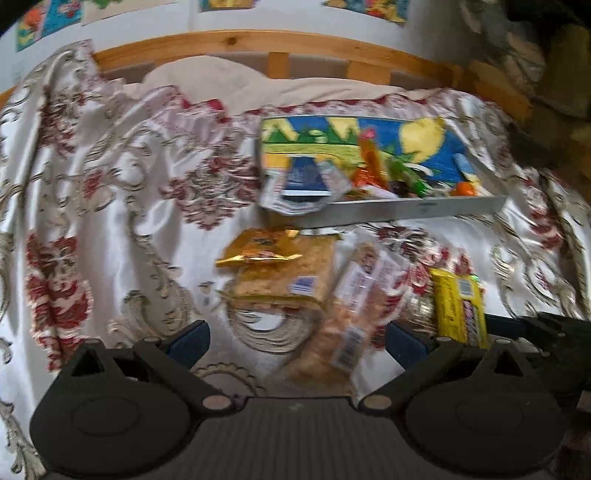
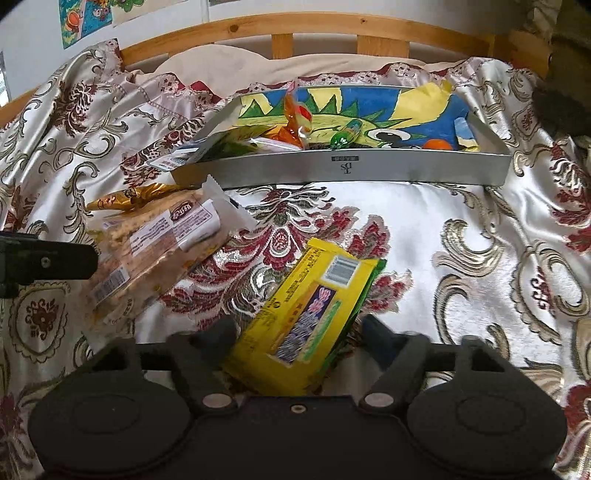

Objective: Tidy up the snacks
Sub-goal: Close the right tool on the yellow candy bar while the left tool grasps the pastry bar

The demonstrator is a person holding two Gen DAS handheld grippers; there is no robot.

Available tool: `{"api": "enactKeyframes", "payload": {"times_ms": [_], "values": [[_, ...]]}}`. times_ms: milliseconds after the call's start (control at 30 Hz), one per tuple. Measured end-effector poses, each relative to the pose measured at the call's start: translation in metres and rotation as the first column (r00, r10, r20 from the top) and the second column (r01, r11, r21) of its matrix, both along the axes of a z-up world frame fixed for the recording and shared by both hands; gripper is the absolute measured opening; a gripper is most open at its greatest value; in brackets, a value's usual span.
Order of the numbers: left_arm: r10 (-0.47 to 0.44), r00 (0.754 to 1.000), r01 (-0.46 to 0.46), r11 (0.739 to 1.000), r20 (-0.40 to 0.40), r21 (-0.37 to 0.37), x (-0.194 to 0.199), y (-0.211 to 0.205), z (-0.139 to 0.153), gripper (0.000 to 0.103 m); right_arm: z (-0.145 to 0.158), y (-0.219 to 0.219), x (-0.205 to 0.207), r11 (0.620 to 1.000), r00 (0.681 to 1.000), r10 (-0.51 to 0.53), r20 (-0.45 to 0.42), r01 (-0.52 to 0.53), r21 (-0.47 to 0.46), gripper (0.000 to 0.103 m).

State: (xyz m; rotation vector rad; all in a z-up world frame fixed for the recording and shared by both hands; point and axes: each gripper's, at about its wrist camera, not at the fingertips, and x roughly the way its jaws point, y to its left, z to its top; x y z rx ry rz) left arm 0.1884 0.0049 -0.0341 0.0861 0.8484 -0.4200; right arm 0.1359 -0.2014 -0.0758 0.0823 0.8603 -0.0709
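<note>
Both wrist cameras tilt down over the bed (image 1: 110, 192), close above it, facing the wooden headboard (image 2: 229, 31); each sees the grey tray (image 1: 406, 210) and yellow packet (image 2: 303, 314), the right from nearer

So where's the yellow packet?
In the right wrist view, the yellow packet lies on the bedspread between the right tool's fingers, near the tray.

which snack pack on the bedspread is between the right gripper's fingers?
The yellow packet with the barcode label: it lies between the fingers of the right gripper. The clear cracker packs and gold wrapper lie off to its left, nearer the tray.
</note>
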Motion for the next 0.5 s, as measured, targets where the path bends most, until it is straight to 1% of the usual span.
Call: {"api": "enactKeyframes", "payload": {"times_ms": [100,200,267,333,367,400,467,500], "values": [[-0.064,0.998,0.063,0.998,0.02,0.013,-0.003,-0.009,-0.003,0.102,0.006,-0.007,-0.007,0.999,1.0,-0.011,-0.02,0.012,0.032,0.06],[-0.124,0.991,0.122,0.992,0.054,0.036,-0.005,-0.018,-0.007,0.1,0.012,-0.014,-0.014,0.998,0.999,-0.01,-0.038,0.012,0.054,0.059],[-0.171,0.983,0.168,0.984,0.06,0.06,-0.006,-0.025,-0.01,0.096,0.014,-0.018,-0.017,0.999,0.999,-0.015,-0.047,0.017,0.05,0.06],[-0.201,0.977,0.195,0.977,0.064,0.087,-0.007,-0.031,-0.015,0.092,0.014,-0.021,-0.018,0.998,0.999,-0.029,-0.046,0.031,0.054,0.063],[-0.208,0.976,0.201,0.975,0.062,0.098,-0.006,-0.033,-0.016,0.089,0.013,-0.022,-0.018,0.997,0.998,-0.034,-0.045,0.037,0.064,0.068],[-0.213,0.975,0.207,0.973,0.059,0.104,-0.006,-0.035,-0.018,0.087,0.013,-0.023,-0.018,0.996,0.998,-0.038,-0.043,0.041,0.075,0.076],[-0.22,0.974,0.214,0.971,0.047,0.104,-0.004,-0.036,-0.022,0.081,0.012,-0.024,-0.018,0.995,0.999,-0.042,-0.033,0.045,0.093,0.084],[-0.219,0.975,0.214,0.971,0.038,0.103,-0.003,-0.037,-0.024,0.079,0.011,-0.024,-0.018,0.995,0.999,-0.042,-0.034,0.045,0.094,0.084]]}}
